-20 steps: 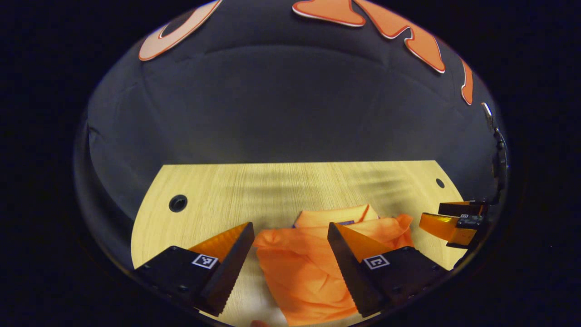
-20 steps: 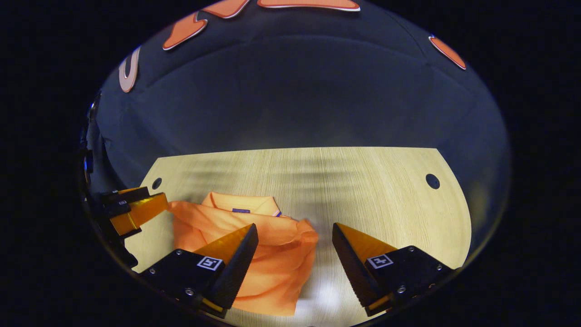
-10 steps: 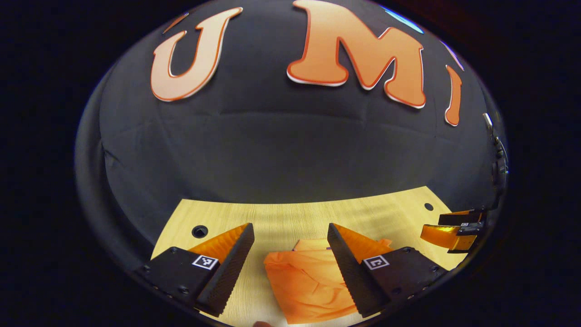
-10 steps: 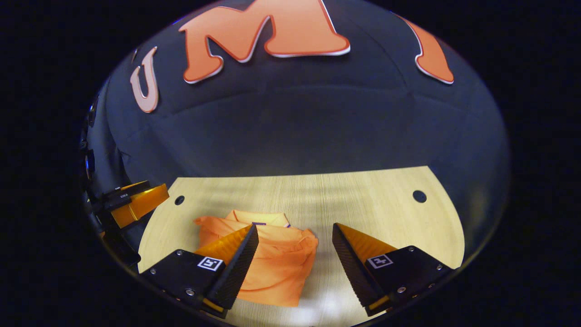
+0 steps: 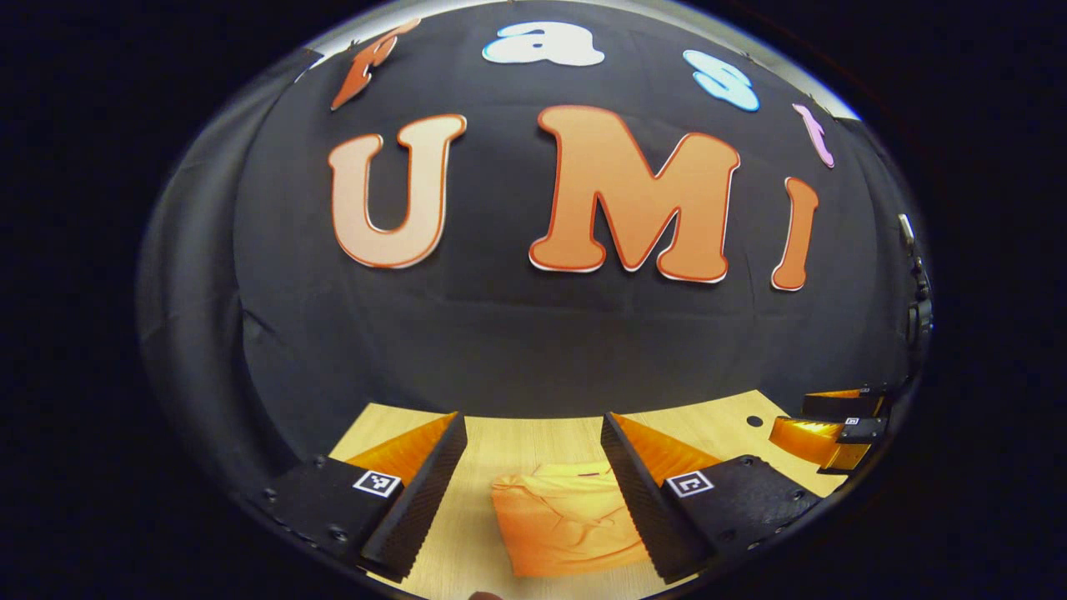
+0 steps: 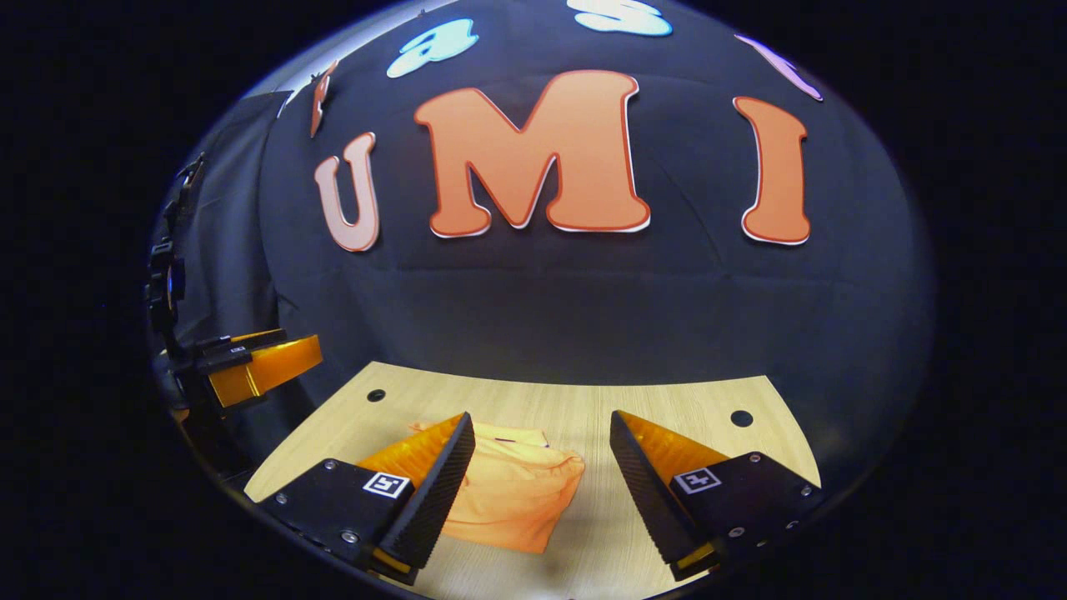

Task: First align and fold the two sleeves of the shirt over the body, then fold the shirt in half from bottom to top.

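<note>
Both folds look finished

Both grippers, left gripper (image 5: 533, 492) and right gripper (image 6: 542, 487), hang above the table (image 6: 667, 408) with jaws spread, gripping nothing. The shirt (image 6: 508, 500) lies below as a compact folded bundle; nothing seems left.

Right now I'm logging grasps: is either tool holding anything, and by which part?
Nothing is held. The left tool and right tool both stand open above the table, apart from the folded orange shirt lying on it.

The right tool (image 6: 538, 467) hangs open above the folded orange shirt (image 6: 508, 500) on the wooden table (image 6: 692, 408).
</note>
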`<state>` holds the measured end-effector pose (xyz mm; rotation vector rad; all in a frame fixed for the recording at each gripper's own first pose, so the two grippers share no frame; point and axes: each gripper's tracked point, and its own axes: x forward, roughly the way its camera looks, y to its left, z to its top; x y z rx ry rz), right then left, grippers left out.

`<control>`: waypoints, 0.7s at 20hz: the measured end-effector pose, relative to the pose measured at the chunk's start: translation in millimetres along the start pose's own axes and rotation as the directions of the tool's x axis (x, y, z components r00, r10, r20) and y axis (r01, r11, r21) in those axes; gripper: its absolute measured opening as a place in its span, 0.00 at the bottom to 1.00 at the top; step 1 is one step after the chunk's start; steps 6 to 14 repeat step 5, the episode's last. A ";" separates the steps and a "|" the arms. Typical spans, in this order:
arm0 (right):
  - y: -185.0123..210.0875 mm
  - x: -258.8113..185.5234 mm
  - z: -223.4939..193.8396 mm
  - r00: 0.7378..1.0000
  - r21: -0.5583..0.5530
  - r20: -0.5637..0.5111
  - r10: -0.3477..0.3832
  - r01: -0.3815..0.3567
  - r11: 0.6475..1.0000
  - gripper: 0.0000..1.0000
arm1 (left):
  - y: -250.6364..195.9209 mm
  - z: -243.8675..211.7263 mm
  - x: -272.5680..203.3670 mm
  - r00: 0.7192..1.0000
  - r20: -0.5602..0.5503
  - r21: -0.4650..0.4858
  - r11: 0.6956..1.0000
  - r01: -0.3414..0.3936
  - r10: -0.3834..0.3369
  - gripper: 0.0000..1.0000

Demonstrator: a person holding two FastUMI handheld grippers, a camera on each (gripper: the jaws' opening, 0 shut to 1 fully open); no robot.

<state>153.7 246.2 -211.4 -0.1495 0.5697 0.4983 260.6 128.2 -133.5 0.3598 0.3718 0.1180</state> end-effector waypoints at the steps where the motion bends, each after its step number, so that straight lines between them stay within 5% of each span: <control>1: 0.9 -14.3 1.5 1.000 0.006 0.010 0.015 -0.016 1.000 0.99 | -0.8 4.2 -11.4 1.000 0.022 -0.002 1.000 -0.004 0.004 0.99; 5: -7.9 -40.7 7.6 0.999 0.012 0.049 0.016 -0.016 1.000 0.99 | 0.8 12.3 -50.4 0.996 0.077 -0.018 0.999 -0.035 0.036 0.99; 14: -7.9 -40.7 7.6 0.999 0.012 0.049 0.016 -0.016 1.000 0.99 | 0.8 12.3 -50.4 0.996 0.077 -0.018 0.999 -0.035 0.036 0.99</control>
